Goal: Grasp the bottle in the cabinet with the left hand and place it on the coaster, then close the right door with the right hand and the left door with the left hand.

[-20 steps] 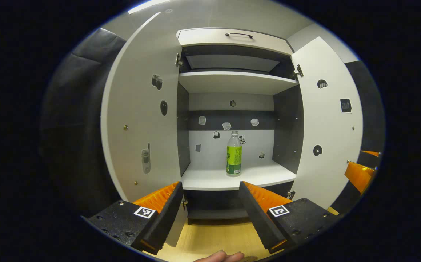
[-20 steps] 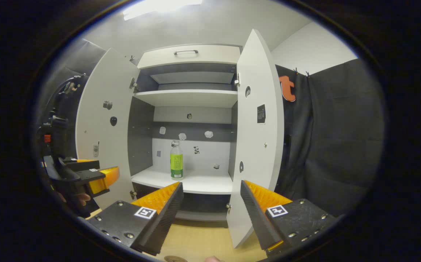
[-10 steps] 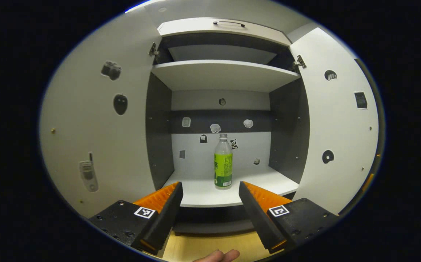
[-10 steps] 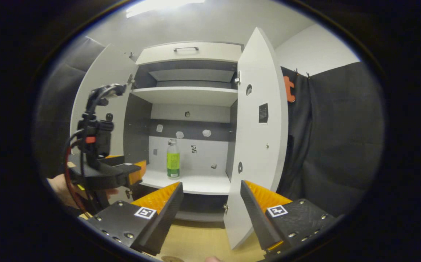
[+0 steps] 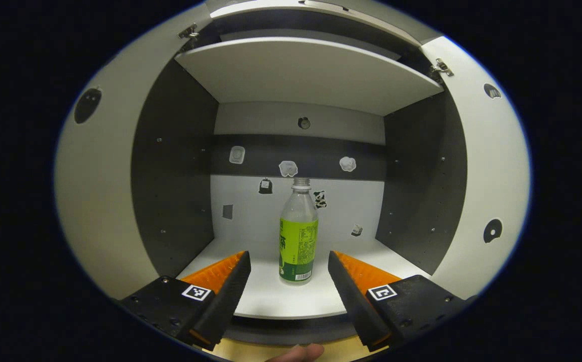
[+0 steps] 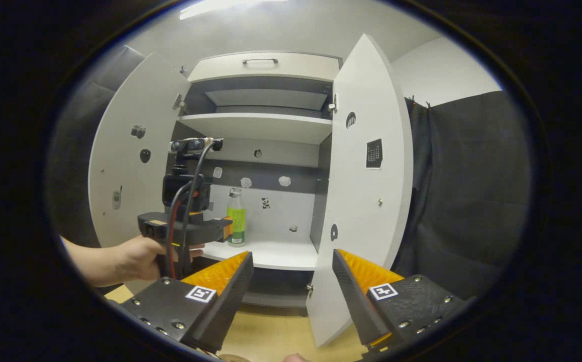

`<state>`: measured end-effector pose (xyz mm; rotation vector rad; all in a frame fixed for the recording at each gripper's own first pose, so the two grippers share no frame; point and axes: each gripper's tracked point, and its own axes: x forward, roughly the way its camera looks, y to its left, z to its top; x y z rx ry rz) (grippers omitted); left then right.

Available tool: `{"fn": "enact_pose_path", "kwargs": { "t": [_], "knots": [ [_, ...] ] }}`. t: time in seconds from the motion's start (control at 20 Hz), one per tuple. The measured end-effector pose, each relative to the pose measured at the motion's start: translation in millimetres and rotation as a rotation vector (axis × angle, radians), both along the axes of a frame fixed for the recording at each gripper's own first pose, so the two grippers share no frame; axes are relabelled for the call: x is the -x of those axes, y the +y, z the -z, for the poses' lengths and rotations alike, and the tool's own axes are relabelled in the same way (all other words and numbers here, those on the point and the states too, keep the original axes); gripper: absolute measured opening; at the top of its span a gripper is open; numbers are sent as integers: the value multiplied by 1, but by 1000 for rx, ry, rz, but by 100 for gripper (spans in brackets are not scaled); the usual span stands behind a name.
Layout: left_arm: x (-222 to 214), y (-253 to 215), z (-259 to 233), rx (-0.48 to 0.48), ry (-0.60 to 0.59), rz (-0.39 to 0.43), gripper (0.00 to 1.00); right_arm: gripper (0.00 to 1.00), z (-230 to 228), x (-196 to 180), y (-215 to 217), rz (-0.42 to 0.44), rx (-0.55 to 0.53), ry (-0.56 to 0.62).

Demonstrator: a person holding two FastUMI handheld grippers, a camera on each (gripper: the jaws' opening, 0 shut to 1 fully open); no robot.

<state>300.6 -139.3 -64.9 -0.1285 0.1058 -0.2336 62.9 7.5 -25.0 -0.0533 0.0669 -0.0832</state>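
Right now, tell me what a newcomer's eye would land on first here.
The green-labelled bottle standing upright and alone on the cabinet's lower shelf, straight ahead between the open left tongs. In the right gripper view, both cabinet doors stand wide open, and a hand holds the left tongs at the shelf.

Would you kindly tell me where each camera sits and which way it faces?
Left gripper view: on the left gripper, facing straight into the cabinet at the bottle; open fingers, a fingertip.
Right gripper view: on the right gripper, farther back, facing the open doors; open fingers, left hand.
Shared: bottle, cabinet, left gripper.
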Motion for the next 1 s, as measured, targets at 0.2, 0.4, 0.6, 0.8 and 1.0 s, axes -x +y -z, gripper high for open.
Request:
{"fn": "enact_pose_path", "kwargs": {
  "t": [0.2,0.4,0.6,0.8,1.0],
  "knots": [
    [-34,-21,3,29,17,36,98,94,3,-10,-1,12,17,13],
    [-65,-28,5,31,21,35,98,95,13,-14,-3,28,25,30],
    [-88,-32,21,30,57,28,98,95,18,-12,-5,41,27,40],
    [-108,-33,30,22,72,13,98,95,22,-8,-8,52,17,53],
    [-109,-38,34,53,92,47,82,95,23,-5,-10,50,16,50]
  ]
}}
